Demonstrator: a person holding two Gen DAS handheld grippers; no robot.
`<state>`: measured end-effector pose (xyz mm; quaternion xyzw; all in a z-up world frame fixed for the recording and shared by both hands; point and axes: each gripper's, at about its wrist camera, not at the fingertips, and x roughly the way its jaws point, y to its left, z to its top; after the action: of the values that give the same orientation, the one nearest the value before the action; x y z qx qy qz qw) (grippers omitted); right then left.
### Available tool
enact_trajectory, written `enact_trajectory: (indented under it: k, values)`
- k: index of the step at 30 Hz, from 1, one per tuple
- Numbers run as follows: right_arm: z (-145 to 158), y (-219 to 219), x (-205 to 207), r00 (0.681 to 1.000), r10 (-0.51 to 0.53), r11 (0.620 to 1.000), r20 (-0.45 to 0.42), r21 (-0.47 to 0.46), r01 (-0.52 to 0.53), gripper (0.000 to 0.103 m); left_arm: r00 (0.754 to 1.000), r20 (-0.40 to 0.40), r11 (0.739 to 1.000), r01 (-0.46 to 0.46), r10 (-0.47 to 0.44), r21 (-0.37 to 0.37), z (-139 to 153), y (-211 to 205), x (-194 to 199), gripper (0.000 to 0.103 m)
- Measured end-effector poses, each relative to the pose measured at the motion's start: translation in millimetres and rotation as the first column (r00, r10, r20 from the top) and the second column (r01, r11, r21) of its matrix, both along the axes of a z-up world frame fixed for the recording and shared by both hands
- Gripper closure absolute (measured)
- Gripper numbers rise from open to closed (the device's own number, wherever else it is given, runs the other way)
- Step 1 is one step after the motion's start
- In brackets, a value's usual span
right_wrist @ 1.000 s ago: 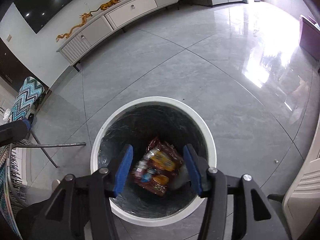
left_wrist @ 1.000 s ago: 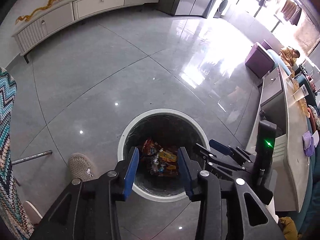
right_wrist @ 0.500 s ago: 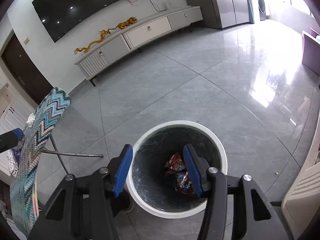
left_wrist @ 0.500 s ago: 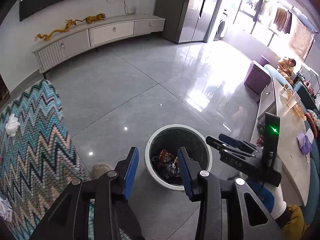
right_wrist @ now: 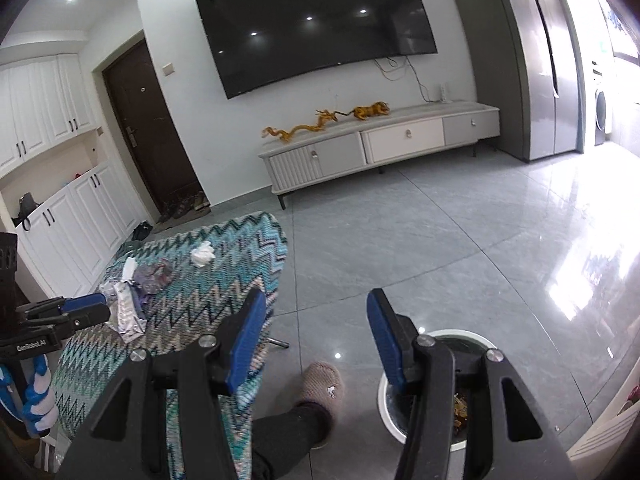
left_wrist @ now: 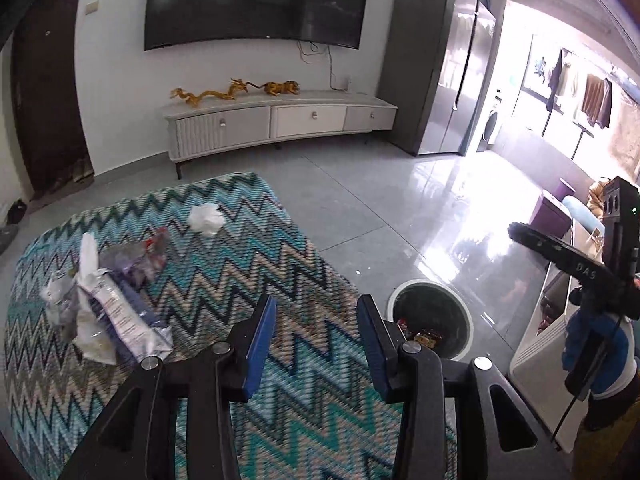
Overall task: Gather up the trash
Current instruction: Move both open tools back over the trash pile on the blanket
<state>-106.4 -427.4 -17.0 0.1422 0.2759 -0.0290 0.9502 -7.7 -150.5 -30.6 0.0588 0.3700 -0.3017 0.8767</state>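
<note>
Several wrappers (left_wrist: pixel 116 312) and a crumpled tissue (left_wrist: pixel 206 219) are lying on the zigzag-patterned surface (left_wrist: pixel 224 280), beside the white bin (left_wrist: pixel 430 320) holding snack packets. "GenRobot.AI" is showing only in the right view, "DAS" only in the left. Left gripper (left_wrist: pixel 316 332) and right gripper (right_wrist: pixel 316 336) are hanging part-open, jaws gripping nothing.

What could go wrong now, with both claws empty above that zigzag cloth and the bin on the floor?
1. The wrappers lie heaped and overlapping, so a claw might pinch only one and drag the others off the cloth.
2. The tissue is light and crumpled; it may tear or slip out on the way to the bin.
3. A slipper sits close beside the bin, so a dropped piece could land on the foot or the floor.
</note>
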Motion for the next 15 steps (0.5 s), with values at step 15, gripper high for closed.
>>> enact_trajectory:
  k: [15]
  values:
    - [17,157,85,0.938,0.343,0.938,-0.057,-0.028,-0.345,0.052,0.96,-0.109,0.965,-0.262,0.258,-0.024,-52,187,51,0.063]
